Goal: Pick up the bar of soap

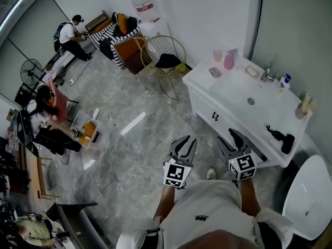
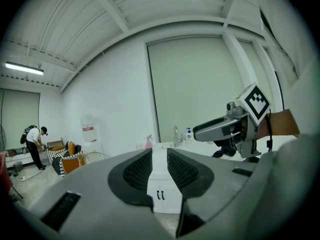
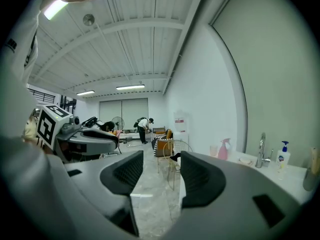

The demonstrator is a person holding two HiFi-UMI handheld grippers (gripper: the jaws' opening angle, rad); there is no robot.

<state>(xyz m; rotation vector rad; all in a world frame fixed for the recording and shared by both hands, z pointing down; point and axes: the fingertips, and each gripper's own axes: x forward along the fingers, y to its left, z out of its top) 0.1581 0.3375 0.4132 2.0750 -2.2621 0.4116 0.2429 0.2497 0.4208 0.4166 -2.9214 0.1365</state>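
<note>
The bar of soap [image 1: 252, 71] lies pale in a small dish at the back of the white vanity top [image 1: 233, 95], just left of the faucet [image 1: 268, 74]. In the right gripper view the soap dish [image 3: 245, 160] shows small, far off to the right of the jaws. My left gripper [image 1: 182, 145] and right gripper [image 1: 232, 141] hang side by side in front of the vanity, well short of the soap. Both are open and hold nothing; the left gripper [image 2: 159, 164] has a narrow gap, the right gripper [image 3: 161, 171] a wider one.
A pink spray bottle [image 1: 229, 60], a pink cup [image 1: 217, 55] and a pump bottle [image 1: 284, 81] stand near the sink. A black hair dryer [image 1: 280, 137] lies at the vanity's front right. A toilet [image 1: 311, 196] is at far right, a wire chair [image 1: 163, 56] at left. People are far back.
</note>
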